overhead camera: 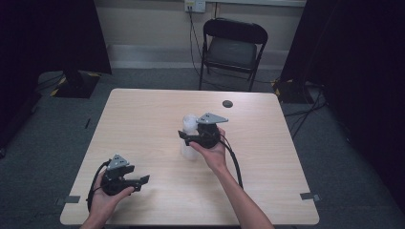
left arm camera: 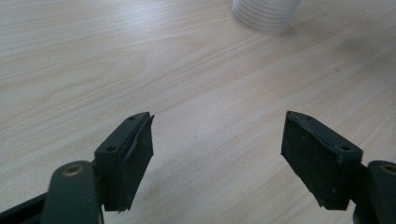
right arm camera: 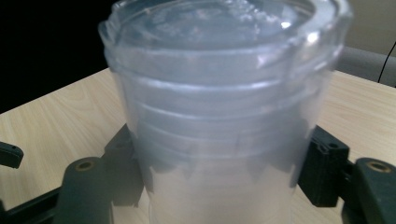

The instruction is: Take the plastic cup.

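Note:
A stack of translucent plastic cups [overhead camera: 190, 123] stands upright near the middle of the light wooden table [overhead camera: 143, 114]. My right gripper [overhead camera: 188, 140] reaches it from the right, one black jaw on each side. In the right gripper view the cups [right arm camera: 219, 116] sit between the pads [right arm camera: 322, 172], which lie against the stack's lower sides. My left gripper [overhead camera: 142, 182] rests near the table's front left corner, open, with nothing between its jaws. In the left gripper view [left arm camera: 217, 140] bare wood lies between the jaws, and the bottom of the cup stack [left arm camera: 264, 14] shows far ahead.
A small dark round spot [overhead camera: 228, 103] marks the table's far side. A black folding chair [overhead camera: 234, 47] stands behind the table. Black curtains hang at both sides, with a stand base [overhead camera: 76, 83] on the floor at the left.

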The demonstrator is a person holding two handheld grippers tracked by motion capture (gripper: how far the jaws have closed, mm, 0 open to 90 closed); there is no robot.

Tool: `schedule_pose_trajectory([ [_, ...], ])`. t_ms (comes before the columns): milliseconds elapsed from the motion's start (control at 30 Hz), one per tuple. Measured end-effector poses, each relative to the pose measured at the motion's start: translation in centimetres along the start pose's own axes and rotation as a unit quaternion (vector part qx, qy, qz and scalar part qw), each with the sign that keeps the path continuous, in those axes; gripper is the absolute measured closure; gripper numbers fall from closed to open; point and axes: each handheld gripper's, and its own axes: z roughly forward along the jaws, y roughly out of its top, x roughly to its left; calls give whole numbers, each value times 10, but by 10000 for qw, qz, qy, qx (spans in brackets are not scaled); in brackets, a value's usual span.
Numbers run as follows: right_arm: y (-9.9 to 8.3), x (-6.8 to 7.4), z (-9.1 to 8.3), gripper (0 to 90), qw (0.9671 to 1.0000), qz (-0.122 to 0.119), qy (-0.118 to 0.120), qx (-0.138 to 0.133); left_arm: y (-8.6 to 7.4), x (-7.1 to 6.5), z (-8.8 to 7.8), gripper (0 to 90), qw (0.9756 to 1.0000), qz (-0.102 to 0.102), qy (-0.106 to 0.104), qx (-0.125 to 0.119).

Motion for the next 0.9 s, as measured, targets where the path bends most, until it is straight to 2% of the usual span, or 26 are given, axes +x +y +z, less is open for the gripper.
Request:
schedule_pose_trajectory([
  [533, 11, 2, -4, 324, 9999, -98, -8, -139, 0, 1, 0, 250, 10000, -10, 19, -5],
  [700, 14, 0, -6, 331, 9999, -10, 32, -149, 0, 0, 1, 250, 10000, -2, -7, 42],
  [900, 19, 1, -7, 339, 9997, -29, 62, -222, 0, 0, 2, 250, 10000, 18, -2, 38],
])
